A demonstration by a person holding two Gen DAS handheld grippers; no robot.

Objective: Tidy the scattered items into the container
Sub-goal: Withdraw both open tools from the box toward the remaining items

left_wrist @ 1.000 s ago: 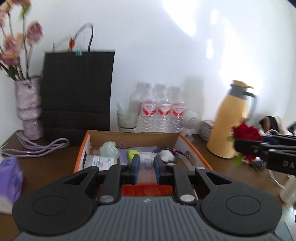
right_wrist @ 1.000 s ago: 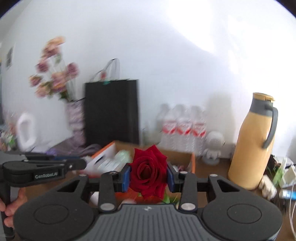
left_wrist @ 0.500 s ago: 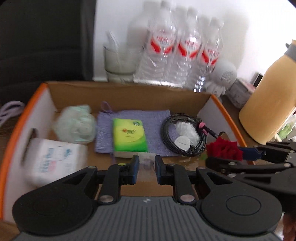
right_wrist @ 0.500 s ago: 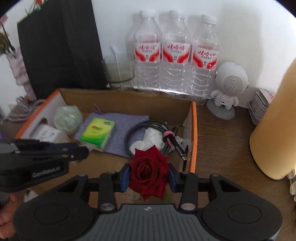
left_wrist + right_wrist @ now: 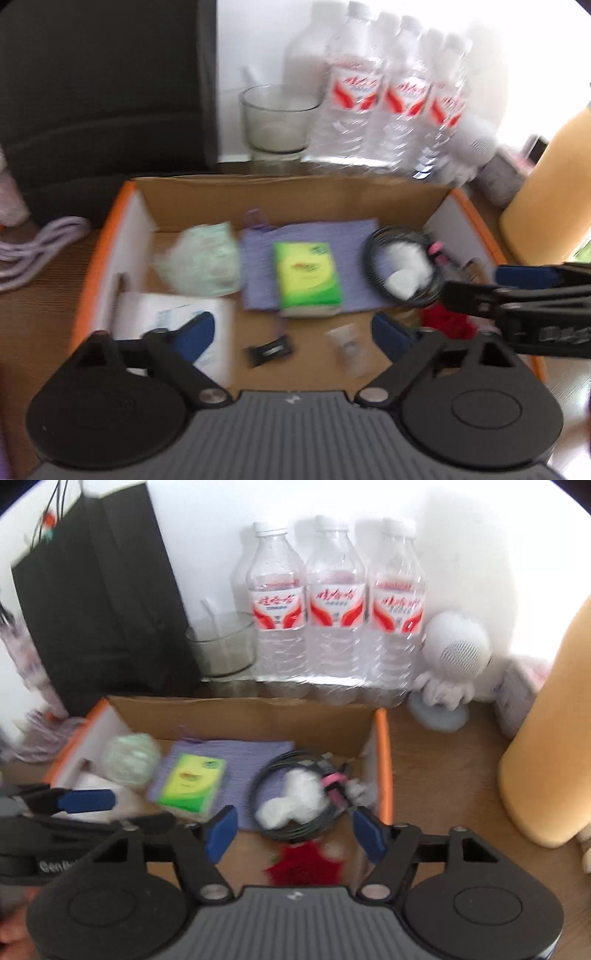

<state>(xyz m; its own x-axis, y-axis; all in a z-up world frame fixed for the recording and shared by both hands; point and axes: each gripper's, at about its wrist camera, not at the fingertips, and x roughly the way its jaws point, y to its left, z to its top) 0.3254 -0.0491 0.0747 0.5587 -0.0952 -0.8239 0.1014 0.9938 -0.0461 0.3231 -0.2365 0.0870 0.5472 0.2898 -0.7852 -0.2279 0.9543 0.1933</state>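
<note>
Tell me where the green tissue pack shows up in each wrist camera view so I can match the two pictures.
Left wrist view: green tissue pack sits mid-frame on the purple cloth, inside the cardboard box.
Right wrist view: it lies left of centre, on the same cloth, above the right gripper's left finger.
Shared landmark: the coiled black cable, just right of the pack in both.

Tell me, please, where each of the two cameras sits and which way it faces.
Left wrist: on the left gripper, angled down into the cardboard box; its jaws are opening, and the right gripper crosses the frame's right side.
Right wrist: on the right gripper, angled down at the box's right end; its jaws are opening over the red rose, and the left gripper shows at lower left.
Shared: box, green tissue pack, coiled black cable, water bottles.
</note>
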